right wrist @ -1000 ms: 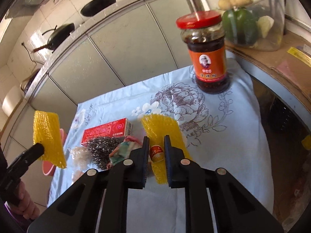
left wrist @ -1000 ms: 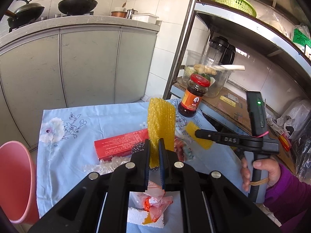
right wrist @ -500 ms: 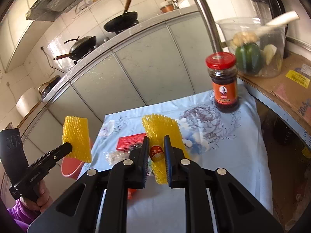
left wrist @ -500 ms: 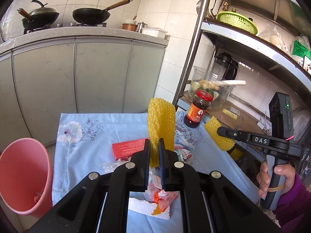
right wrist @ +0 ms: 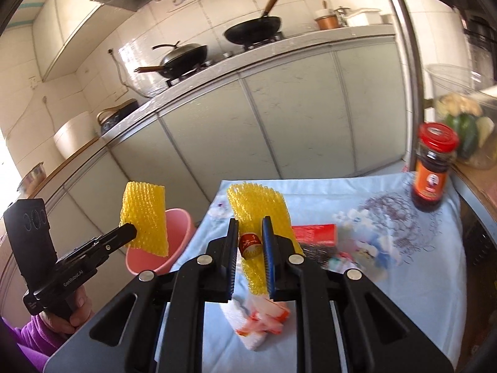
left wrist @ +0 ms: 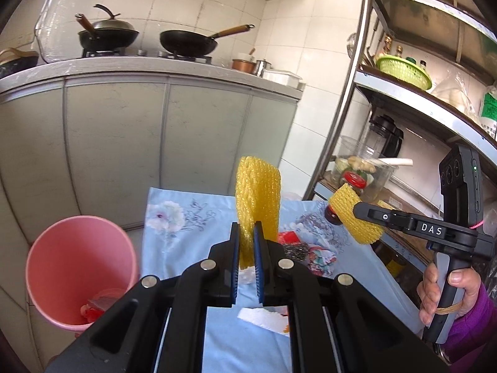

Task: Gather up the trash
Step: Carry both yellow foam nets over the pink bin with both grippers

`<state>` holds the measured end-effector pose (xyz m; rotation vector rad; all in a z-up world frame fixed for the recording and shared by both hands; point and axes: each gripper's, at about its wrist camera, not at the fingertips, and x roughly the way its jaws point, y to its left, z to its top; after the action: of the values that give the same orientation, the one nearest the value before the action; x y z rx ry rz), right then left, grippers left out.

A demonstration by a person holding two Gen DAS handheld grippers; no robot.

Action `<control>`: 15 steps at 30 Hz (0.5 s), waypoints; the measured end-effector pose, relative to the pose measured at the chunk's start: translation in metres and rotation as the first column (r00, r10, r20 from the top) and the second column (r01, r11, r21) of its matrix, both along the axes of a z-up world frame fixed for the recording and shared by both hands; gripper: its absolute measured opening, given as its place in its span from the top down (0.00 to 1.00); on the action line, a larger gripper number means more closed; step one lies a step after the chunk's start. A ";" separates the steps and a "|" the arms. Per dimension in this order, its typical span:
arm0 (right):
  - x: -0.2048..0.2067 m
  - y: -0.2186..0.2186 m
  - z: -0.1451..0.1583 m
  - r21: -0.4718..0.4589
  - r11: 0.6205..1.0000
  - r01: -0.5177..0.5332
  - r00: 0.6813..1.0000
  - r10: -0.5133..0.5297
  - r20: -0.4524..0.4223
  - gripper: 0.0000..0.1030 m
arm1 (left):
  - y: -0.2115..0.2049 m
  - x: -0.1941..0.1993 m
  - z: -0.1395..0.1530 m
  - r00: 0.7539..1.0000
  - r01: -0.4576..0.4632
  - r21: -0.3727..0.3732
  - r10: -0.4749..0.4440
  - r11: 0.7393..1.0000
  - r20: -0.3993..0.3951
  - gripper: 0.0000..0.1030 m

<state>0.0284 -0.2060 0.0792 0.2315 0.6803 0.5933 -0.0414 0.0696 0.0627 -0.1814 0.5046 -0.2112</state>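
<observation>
My left gripper [left wrist: 246, 242] is shut on a yellow foam net sleeve [left wrist: 257, 199], held upright above the table. My right gripper [right wrist: 250, 236] is shut on a second yellow foam net [right wrist: 264, 211] with a small red-and-white cap-like piece [right wrist: 251, 245] between the jaws. Each gripper also shows in the other's view, the right one [left wrist: 357, 214] and the left one [right wrist: 133, 230]. A pink bin [left wrist: 80, 267] stands left of the table with some trash inside. On the blue cloth lie a red box [right wrist: 313, 233], a steel scourer [left wrist: 293, 250], crumpled wrappers [left wrist: 321, 256] and white foam [right wrist: 254, 323].
A sauce jar [right wrist: 433, 168] with a red lid stands at the table's far right corner. A metal rack [left wrist: 403, 93] with a blender, a bowl of vegetables and a green basket stands to the right. Grey cabinets [left wrist: 155, 143] with woks on top lie behind.
Both grippers have risen and drawn back from the table with their yellow nets. The left view has swung left, so the pink bin shows more fully.
</observation>
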 end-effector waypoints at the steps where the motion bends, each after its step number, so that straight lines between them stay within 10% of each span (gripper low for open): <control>1: 0.001 0.011 0.003 0.005 1.000 -0.027 1.000 0.027 0.006 0.85 | 0.006 -0.002 0.001 1.000 -0.016 0.000 0.016 1.000 0.004 0.92; 15: -0.003 0.134 0.023 0.002 0.958 -0.287 0.957 0.286 0.045 0.85 | 0.109 -0.035 -0.004 0.962 -0.274 0.024 0.273 0.962 0.030 0.92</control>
<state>0.0255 -0.0722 0.1020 0.1272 0.6732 0.8769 -0.0763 0.1787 0.0584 -0.2184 0.4504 0.0637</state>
